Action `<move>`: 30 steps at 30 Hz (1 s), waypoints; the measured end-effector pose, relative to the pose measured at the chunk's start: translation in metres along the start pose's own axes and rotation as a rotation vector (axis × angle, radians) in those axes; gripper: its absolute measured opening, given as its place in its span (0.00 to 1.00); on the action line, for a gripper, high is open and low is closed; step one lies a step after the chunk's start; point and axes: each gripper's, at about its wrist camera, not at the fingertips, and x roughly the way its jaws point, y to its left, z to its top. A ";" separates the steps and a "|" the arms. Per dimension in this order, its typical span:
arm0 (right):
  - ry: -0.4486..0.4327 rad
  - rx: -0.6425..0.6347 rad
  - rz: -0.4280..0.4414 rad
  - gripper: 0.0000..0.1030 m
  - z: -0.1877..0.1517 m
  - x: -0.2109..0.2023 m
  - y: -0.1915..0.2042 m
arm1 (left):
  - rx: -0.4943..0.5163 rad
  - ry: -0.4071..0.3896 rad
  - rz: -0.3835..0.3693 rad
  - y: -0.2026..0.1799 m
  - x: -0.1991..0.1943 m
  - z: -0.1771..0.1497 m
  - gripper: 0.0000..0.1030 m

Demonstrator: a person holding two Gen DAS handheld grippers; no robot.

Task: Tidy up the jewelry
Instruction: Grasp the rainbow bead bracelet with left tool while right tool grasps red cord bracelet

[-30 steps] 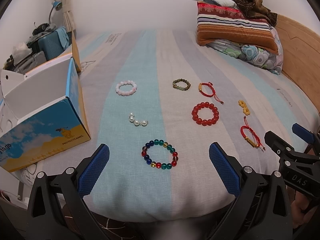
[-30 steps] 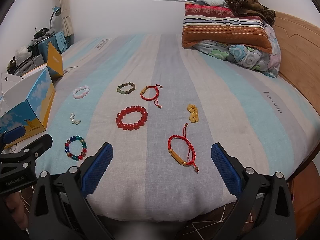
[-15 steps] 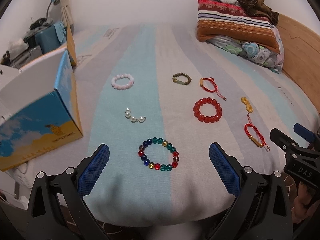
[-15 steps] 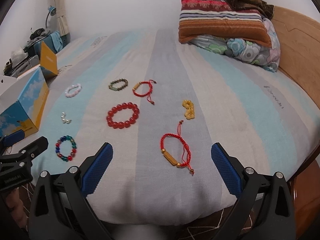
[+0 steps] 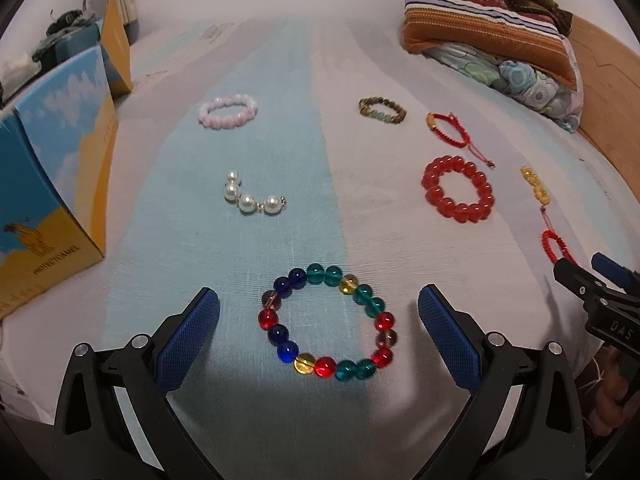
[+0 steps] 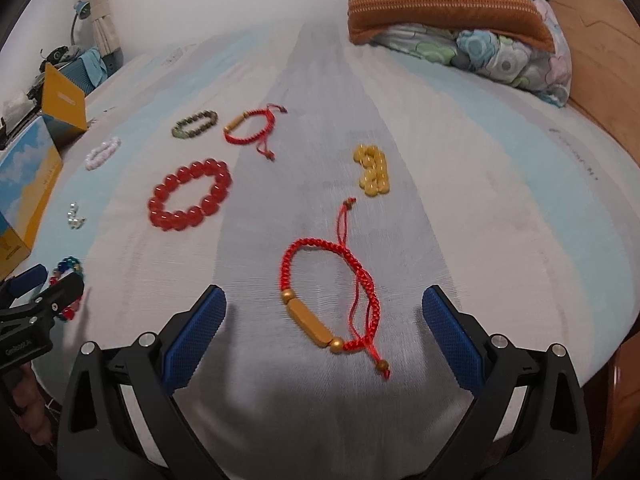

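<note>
Several bracelets lie on a striped bed. My left gripper (image 5: 319, 320) is open, its blue pads on either side of a multicoloured bead bracelet (image 5: 327, 325). Beyond it lie a pearl piece (image 5: 251, 199), a pink bead bracelet (image 5: 227, 111), a brown-green bead bracelet (image 5: 382, 109) and a red bead bracelet (image 5: 458, 188). My right gripper (image 6: 324, 324) is open around a red cord bracelet with a gold tube (image 6: 328, 297). A yellow bead piece (image 6: 373, 169) and a second red cord bracelet (image 6: 250, 126) lie further off.
An open blue-and-yellow cardboard box (image 5: 48, 184) stands at the bed's left edge. Pillows and a folded blanket (image 5: 488, 40) are piled at the far right by a wooden headboard (image 6: 600, 64). A hand (image 5: 608, 396) holds the right gripper's handle.
Both grippers have moved forward and down toward the bed. The multicoloured bracelet now lies between the left pads, and the red cord bracelet between the right pads.
</note>
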 end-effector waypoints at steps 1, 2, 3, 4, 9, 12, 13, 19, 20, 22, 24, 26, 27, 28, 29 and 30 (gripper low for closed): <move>0.004 0.003 0.001 0.92 0.000 0.003 -0.001 | 0.002 -0.002 0.001 -0.001 0.002 0.000 0.95; 0.006 0.005 -0.003 0.91 -0.001 0.006 -0.002 | 0.008 -0.007 0.005 -0.002 0.004 0.000 0.95; 0.011 0.006 -0.007 0.89 -0.001 0.008 -0.003 | 0.020 -0.013 0.015 -0.004 0.005 -0.001 0.95; 0.016 0.009 -0.006 0.89 -0.001 0.011 -0.004 | 0.027 -0.016 0.021 -0.005 0.006 -0.001 0.95; 0.015 0.004 -0.011 0.79 -0.002 0.015 -0.007 | 0.028 -0.022 0.026 -0.006 0.008 -0.003 0.90; 0.014 -0.010 -0.011 0.70 -0.002 0.014 -0.006 | 0.017 -0.011 0.019 -0.005 0.008 -0.003 0.78; 0.014 -0.017 -0.011 0.68 -0.002 0.014 -0.005 | 0.018 -0.007 0.015 -0.006 0.007 -0.003 0.76; 0.013 -0.050 0.002 0.49 -0.005 0.012 0.001 | 0.027 0.015 0.001 -0.007 0.004 -0.005 0.55; 0.013 -0.051 0.003 0.45 -0.005 0.012 0.002 | 0.027 0.019 -0.001 -0.008 0.004 -0.005 0.50; 0.015 -0.055 0.012 0.40 -0.006 0.012 0.003 | 0.033 0.028 -0.004 -0.008 0.002 -0.006 0.43; 0.016 -0.054 0.022 0.34 -0.007 0.012 0.003 | 0.033 0.036 -0.013 -0.008 0.001 -0.007 0.31; 0.015 -0.053 0.025 0.31 -0.007 0.012 0.004 | 0.039 0.044 -0.015 -0.008 0.000 -0.008 0.19; 0.014 -0.059 0.023 0.28 -0.007 0.012 0.005 | 0.043 0.047 -0.019 -0.008 0.000 -0.008 0.17; 0.012 -0.068 0.020 0.27 -0.008 0.012 0.007 | 0.045 0.050 -0.025 -0.008 -0.001 -0.008 0.17; 0.011 -0.072 0.019 0.24 -0.008 0.012 0.008 | 0.045 0.051 -0.031 -0.007 -0.002 -0.007 0.17; 0.010 -0.072 0.018 0.19 -0.008 0.011 0.009 | 0.044 0.051 -0.038 -0.006 -0.002 -0.007 0.17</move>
